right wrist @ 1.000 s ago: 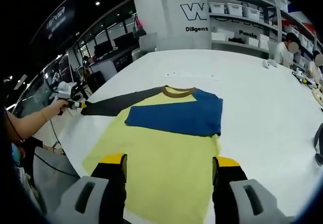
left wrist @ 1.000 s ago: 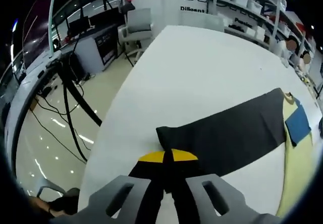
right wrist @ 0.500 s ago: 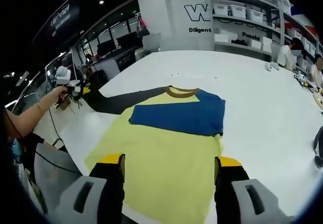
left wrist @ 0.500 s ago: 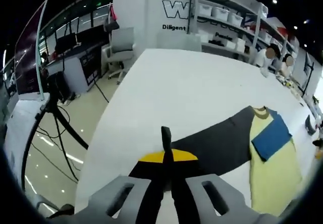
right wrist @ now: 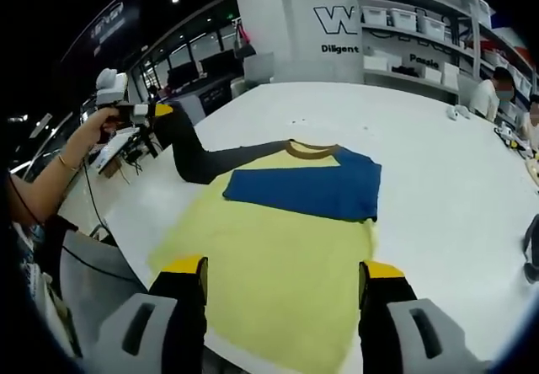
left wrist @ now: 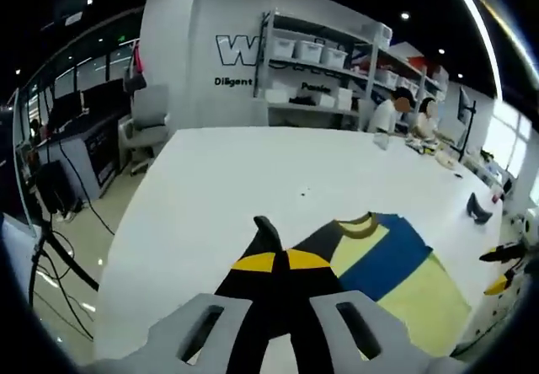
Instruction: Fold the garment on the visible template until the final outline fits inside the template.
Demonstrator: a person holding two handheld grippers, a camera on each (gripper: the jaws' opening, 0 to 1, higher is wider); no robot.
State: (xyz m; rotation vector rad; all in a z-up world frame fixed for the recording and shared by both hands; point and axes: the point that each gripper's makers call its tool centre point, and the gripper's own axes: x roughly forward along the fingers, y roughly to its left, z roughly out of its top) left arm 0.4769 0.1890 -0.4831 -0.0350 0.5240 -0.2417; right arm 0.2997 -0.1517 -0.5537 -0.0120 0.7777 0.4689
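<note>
A yellow shirt [right wrist: 269,256] lies flat on the white table [right wrist: 438,163], with its blue sleeve [right wrist: 307,184] folded across the chest below the brown collar [right wrist: 313,148]. The dark grey sleeve [right wrist: 210,159] is lifted off the table, rising to my left gripper [right wrist: 156,110], held in a person's hand. In the left gripper view, my left gripper [left wrist: 274,260] is shut on the grey sleeve [left wrist: 268,232], and the shirt [left wrist: 421,285] lies beyond to the right. My right gripper [right wrist: 282,281] hangs open over the shirt's near hem, holding nothing.
A small dark object [right wrist: 530,248] lies near the table's right edge. Shelves with white bins [left wrist: 312,54] stand behind the table, and people sit at its far end [left wrist: 404,113]. Desks, a chair [left wrist: 150,125] and floor cables lie past the left table edge.
My left gripper has lifted the grey sleeve off the table and carried it up and towards the shirt body. The right gripper has stayed open over the hem.
</note>
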